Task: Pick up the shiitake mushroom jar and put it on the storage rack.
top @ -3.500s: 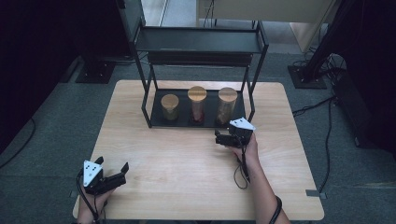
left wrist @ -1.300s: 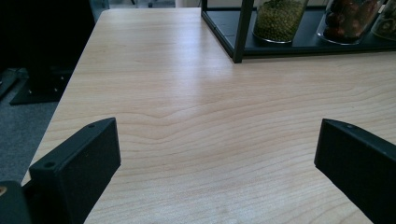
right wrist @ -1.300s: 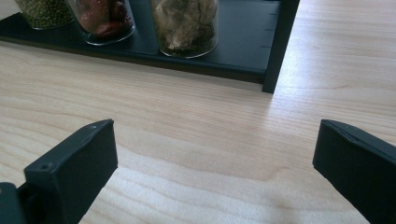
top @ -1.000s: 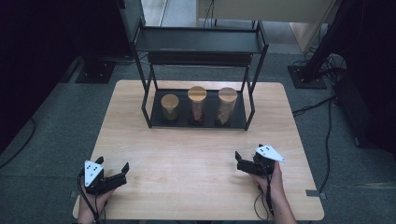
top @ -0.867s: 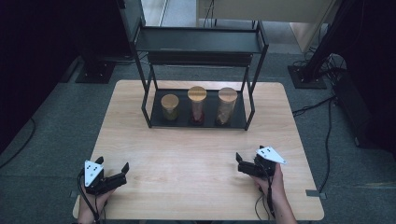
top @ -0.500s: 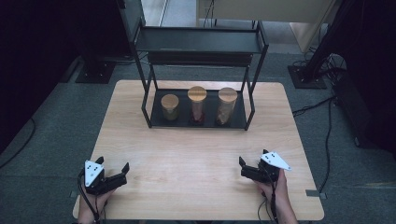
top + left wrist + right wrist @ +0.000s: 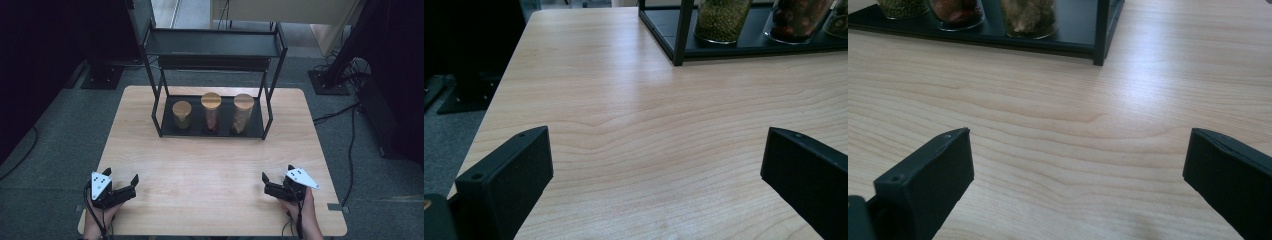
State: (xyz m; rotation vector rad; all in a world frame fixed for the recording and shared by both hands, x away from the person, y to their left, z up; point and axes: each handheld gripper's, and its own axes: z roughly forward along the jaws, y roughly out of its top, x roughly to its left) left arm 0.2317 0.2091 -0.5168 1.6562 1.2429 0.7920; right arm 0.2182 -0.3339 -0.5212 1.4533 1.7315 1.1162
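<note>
Both grippers, left gripper point(image 7: 125, 186) and right gripper point(image 7: 270, 184), sit parked near the table edge, jaws spread, empty (probably resting), well clear of three jars point(image 7: 211, 111) on the rack point(image 7: 215, 131).

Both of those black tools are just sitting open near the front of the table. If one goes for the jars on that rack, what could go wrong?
The three jars stand close together, so an open right tool or left tool could nudge a neighbour. The rack has posts and a shelf overhead; a tool or lifted jar might clip them.
</note>
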